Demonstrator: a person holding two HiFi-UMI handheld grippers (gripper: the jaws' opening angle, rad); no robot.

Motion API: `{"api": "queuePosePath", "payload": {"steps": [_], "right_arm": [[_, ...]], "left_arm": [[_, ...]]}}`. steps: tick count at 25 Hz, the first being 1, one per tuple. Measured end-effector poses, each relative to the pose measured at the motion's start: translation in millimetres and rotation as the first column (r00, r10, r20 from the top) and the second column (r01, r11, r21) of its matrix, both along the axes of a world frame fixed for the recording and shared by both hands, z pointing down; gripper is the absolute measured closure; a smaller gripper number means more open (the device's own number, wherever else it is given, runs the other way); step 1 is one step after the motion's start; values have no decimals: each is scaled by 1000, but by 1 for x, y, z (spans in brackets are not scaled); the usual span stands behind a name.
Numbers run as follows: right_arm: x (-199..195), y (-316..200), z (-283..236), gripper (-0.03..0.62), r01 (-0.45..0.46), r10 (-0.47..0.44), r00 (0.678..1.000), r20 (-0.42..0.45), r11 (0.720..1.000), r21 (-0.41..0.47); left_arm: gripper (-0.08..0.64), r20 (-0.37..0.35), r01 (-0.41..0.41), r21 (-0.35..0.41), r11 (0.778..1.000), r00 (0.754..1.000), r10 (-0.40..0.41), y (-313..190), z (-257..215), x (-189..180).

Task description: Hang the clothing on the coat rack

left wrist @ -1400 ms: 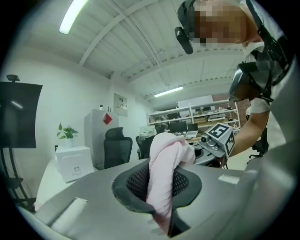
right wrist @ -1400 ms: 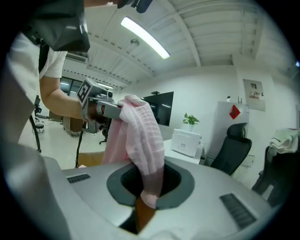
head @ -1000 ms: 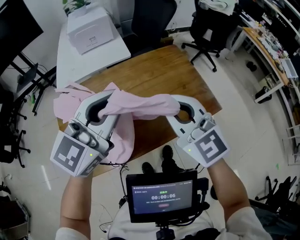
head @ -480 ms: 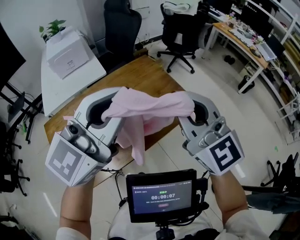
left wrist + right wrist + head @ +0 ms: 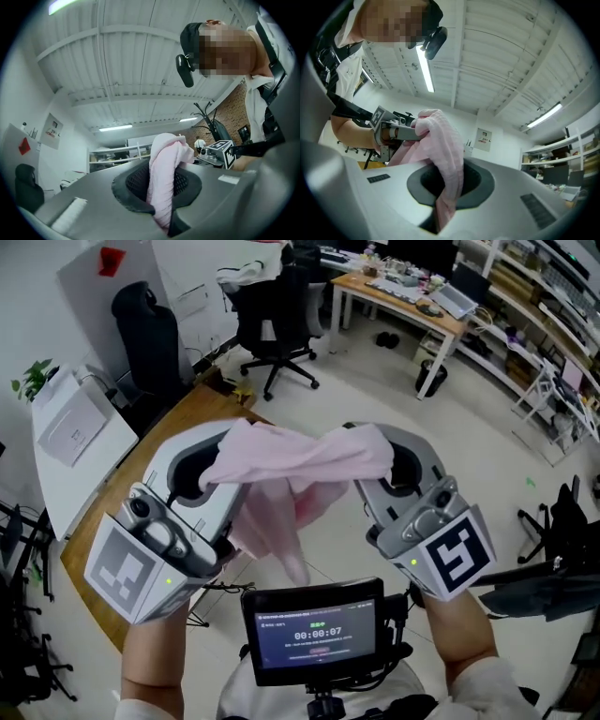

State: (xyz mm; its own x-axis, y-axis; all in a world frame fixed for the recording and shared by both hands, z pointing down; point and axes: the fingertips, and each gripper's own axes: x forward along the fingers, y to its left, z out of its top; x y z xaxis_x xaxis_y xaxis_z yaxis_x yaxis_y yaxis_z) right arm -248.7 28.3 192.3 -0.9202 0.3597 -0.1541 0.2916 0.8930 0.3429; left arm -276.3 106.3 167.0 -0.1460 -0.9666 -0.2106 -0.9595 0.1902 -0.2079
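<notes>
So the pink garment [image 5: 300,457] hangs in midair between the left gripper [image 5: 208,465] and right gripper [image 5: 394,460], each clamped tight on a bunched end. Looks light and floppy, so gripping along the top edge seems best.

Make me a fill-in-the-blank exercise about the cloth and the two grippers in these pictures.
1. The garment stretched between the grippers is ____ in colour.
2. The left gripper and the right gripper each have their jaws ____ on it.
3. The brown table is made of ____.
Missing words: pink; shut; wood.
</notes>
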Motion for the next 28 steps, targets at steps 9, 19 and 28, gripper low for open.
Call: {"api": "queuePosePath", "payload": {"steps": [9, 19, 28], "right_arm": [[99, -142, -9, 580, -245, 245, 969, 34, 969, 7], [195, -244, -9, 580, -494, 494, 869, 24, 869, 7], [247, -289, -2, 580, -679, 679, 734, 12, 734, -7]], "left_arm": [[523, -23, -265, 38, 963, 964, 266, -158, -7, 82], [523, -29, -501, 25, 865, 865, 501, -279, -4, 167], [526, -91, -656, -2, 755, 752, 653, -343, 21, 204]]}}
